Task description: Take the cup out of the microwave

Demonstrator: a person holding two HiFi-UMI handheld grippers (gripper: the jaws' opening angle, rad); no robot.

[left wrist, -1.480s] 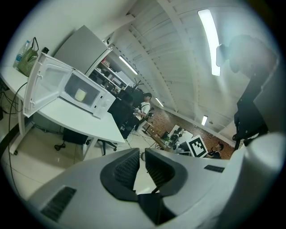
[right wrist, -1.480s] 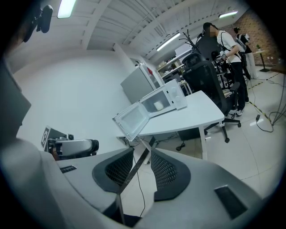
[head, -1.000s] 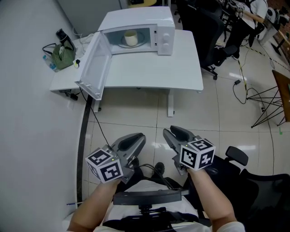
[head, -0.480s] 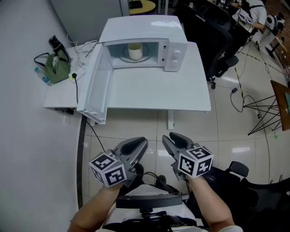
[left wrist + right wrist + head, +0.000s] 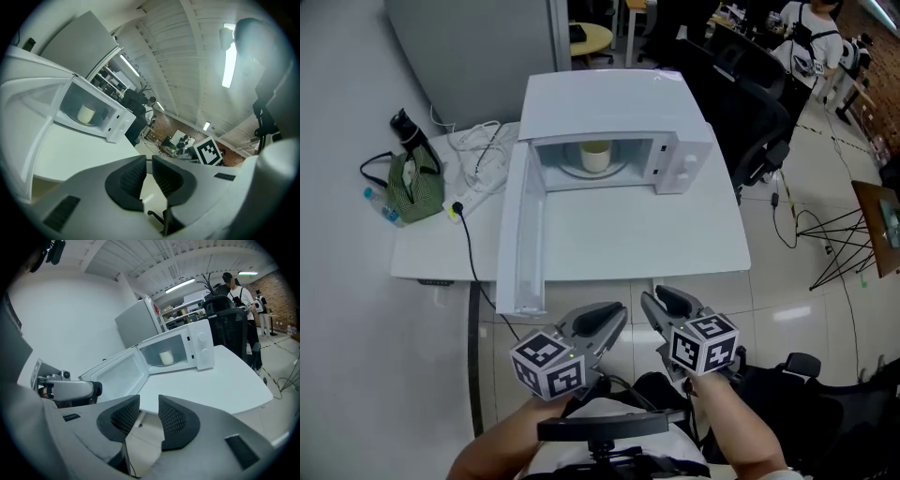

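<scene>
The left gripper (image 5: 607, 317) and right gripper (image 5: 663, 301) are held side by side, just short of the table's near edge. The left's jaws are a narrow slit apart and the right's a little wider; neither has anything between them. Ahead of both lies the white table (image 5: 647, 246). The microwave door (image 5: 525, 234) stands swung open ahead of the left gripper. Farther ahead, well apart from both grippers, the cream cup (image 5: 595, 155) stands upright inside the microwave (image 5: 609, 103). A green bag (image 5: 414, 187) lies far off to the left.

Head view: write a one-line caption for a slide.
Left gripper and right gripper, both empty, face a cup inside the open microwave.
</scene>
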